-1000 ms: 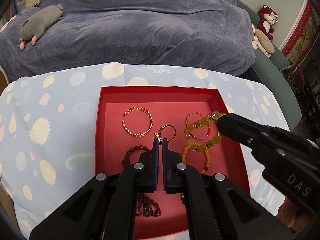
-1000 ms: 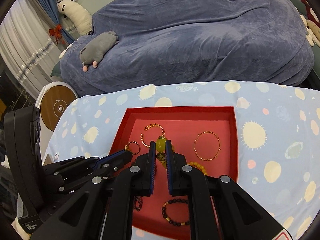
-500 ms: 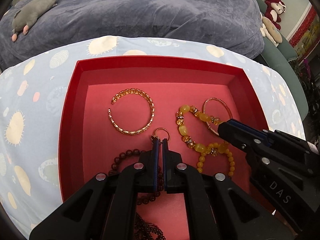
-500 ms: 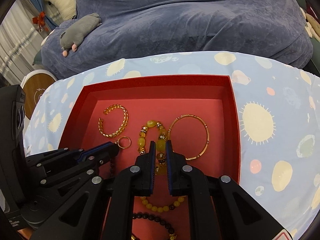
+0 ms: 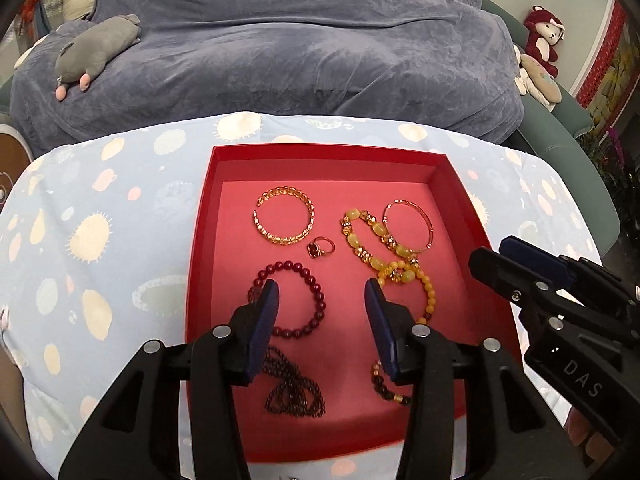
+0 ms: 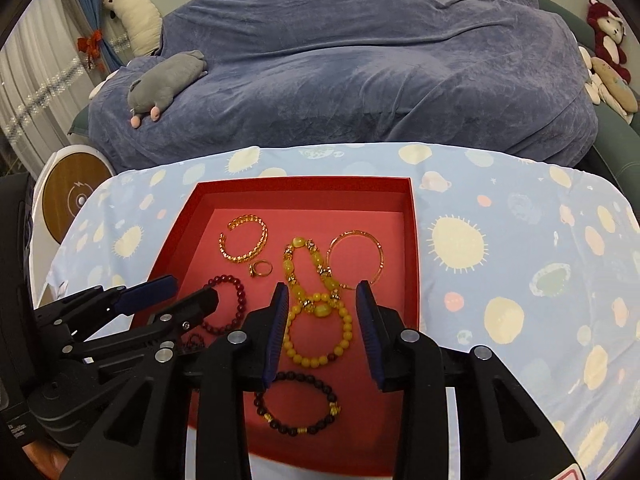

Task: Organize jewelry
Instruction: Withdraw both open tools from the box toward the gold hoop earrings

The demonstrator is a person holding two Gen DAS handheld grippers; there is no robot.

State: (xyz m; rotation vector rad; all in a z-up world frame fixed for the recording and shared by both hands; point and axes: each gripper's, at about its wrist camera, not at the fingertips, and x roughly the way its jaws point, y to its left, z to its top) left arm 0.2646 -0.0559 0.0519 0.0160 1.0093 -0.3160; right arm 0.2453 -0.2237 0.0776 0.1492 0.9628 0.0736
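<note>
A red tray (image 5: 320, 150) (image 6: 304, 182) on the spotted cloth holds the jewelry. In it lie a gold cuff bracelet (image 5: 284, 220) (image 6: 244, 242), a gold ring with a red stone (image 5: 320, 247) (image 6: 261, 268), a thin gold bangle (image 5: 408, 225) (image 6: 355, 258), a chunky yellow bead bracelet (image 5: 374, 246) (image 6: 310, 276), a small yellow bead bracelet (image 6: 318, 330), a dark red bead bracelet (image 5: 294, 300) (image 6: 226, 304), a dark bead bracelet (image 6: 298, 402) and a fine dark chain (image 5: 294, 388). My left gripper (image 5: 320, 292) is open and empty above the red beads. My right gripper (image 6: 322, 294) is open and empty above the yellow beads.
A blue spotted cloth (image 5: 100, 240) (image 6: 520, 260) covers the table. Behind it is a sofa under a blue-grey blanket (image 5: 280, 48) with a grey plush (image 5: 96, 46) (image 6: 168, 76). More plush toys (image 5: 540, 40) sit at the far right. A round wooden-topped device (image 6: 76, 196) stands at the left.
Both grippers have opened. The left one let go of the gold ring and the right one let go of the chunky yellow bracelet; both now lie in the tray. Both grippers pulled back.
</note>
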